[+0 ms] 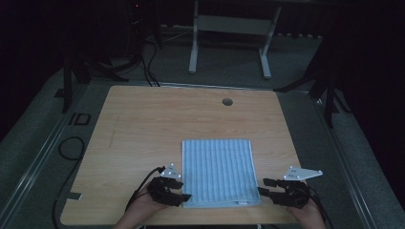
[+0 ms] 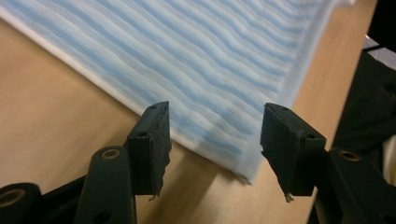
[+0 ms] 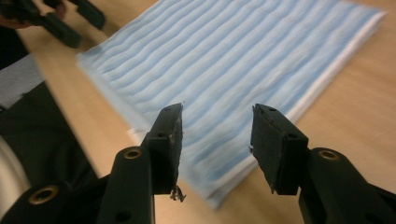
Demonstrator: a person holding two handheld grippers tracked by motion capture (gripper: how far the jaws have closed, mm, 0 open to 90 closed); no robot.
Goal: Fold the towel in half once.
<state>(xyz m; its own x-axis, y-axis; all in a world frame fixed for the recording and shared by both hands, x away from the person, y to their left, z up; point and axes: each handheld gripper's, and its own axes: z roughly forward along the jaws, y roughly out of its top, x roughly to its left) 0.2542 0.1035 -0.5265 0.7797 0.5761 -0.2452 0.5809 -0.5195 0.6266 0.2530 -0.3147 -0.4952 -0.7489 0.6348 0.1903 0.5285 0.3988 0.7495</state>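
A folded blue-and-white striped cloth lies flat on the wooden table, close to the front edge. My left gripper hovers at the cloth's front left corner, and its jaws stand open over that corner without pinching it. The cloth stretches away beyond them. At the front right corner my right gripper is open too, held a little above the cloth with nothing between its pads. The left gripper shows far off in the right gripper view.
A round cable hole sits near the table's far edge. Behind the table stands a white desk frame on dark floor. Black cables loop on the floor at the left. A person's dark clothing borders the table's front edge.
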